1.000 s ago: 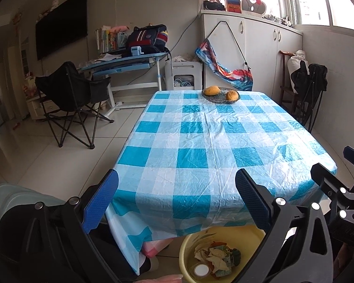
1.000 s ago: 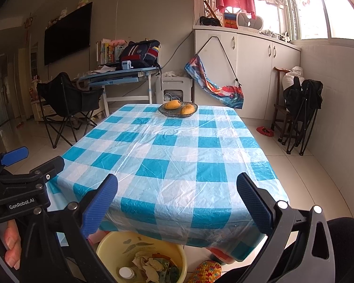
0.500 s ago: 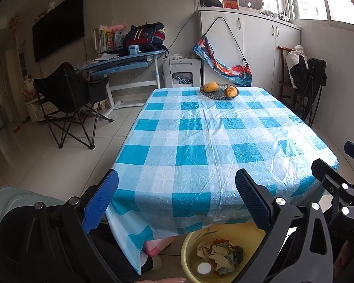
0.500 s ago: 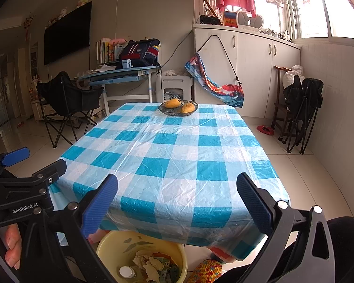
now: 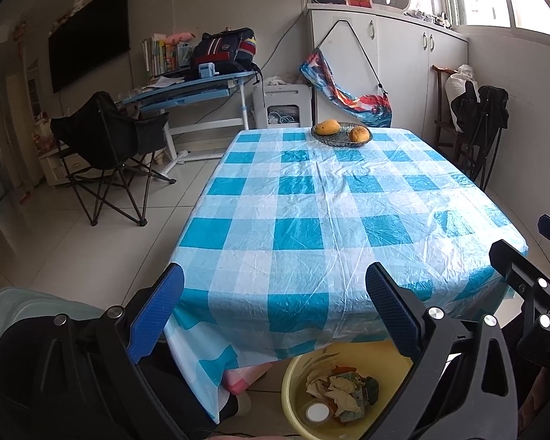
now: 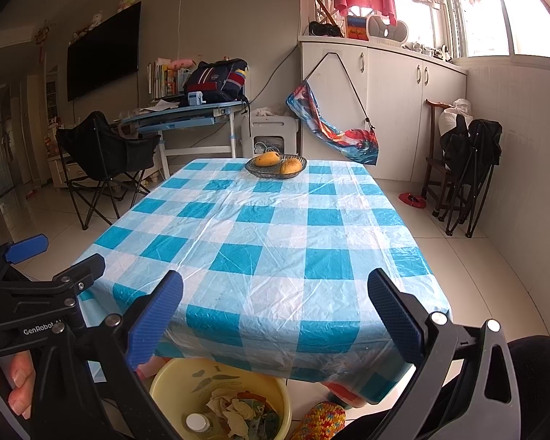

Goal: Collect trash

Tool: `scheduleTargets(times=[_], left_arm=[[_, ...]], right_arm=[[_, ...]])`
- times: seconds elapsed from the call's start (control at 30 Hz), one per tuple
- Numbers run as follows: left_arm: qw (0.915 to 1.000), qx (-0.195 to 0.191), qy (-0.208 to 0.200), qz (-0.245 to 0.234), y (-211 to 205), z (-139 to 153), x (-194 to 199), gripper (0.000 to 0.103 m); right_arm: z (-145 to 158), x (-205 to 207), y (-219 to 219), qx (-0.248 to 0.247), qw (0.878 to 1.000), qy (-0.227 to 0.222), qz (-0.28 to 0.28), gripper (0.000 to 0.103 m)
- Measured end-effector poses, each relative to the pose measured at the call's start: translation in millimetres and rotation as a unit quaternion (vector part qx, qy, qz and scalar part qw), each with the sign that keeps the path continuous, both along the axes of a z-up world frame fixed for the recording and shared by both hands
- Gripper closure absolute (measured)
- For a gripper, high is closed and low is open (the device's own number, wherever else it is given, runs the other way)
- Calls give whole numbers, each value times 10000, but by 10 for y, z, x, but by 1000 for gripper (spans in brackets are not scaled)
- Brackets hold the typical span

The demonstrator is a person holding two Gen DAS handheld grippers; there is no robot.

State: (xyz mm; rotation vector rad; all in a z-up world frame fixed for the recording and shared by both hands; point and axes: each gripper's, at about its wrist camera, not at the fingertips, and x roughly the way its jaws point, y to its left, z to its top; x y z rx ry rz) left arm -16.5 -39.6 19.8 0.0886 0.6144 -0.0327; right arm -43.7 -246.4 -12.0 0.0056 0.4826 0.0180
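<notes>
Below the near edge of the table [image 5: 348,220], draped in a blue-and-white checked plastic cloth, the round yellow plastic basin [image 5: 293,385] held the crumpled paper scraps and wrappers [image 5: 339,390]. I judged collection nearly finished; next I would scan for leftovers. My left gripper [image 5: 275,311] and right gripper [image 6: 275,317] hovered with fingers spread wide, empty, the trash lying low between and beneath them, untouched.
</notes>
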Motion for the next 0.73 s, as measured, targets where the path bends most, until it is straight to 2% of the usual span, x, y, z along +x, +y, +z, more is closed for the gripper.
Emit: scheduleTargets(times=[0.1,0.23,0.37,0.47,0.63,0.73], left_arm=[[10000,-7,-73,46,-1,-15,-23,7],[9995,-253,-180,-18,31,8,-74,7],[9996,-205,-190,-88,18,52,-78,7],[9994,-299,143,-74,55,14,15,7],[9912,-620,1166,-92,156,-162,265,7],[9906,-613,1225,25,176,-188,327,7]], right_arm=[[-17,1,1,5,10000,11,2,6],[-57,-19,-26,118,9999,66,-21,6],[-48,23,-114,366,9991,189,-97,6],[-31,122,-163,500,9979,392,-99,6],[-52,406,-190,442,9957,816,-41,6],[-56,676,-191,355,9938,1053,-36,6]])
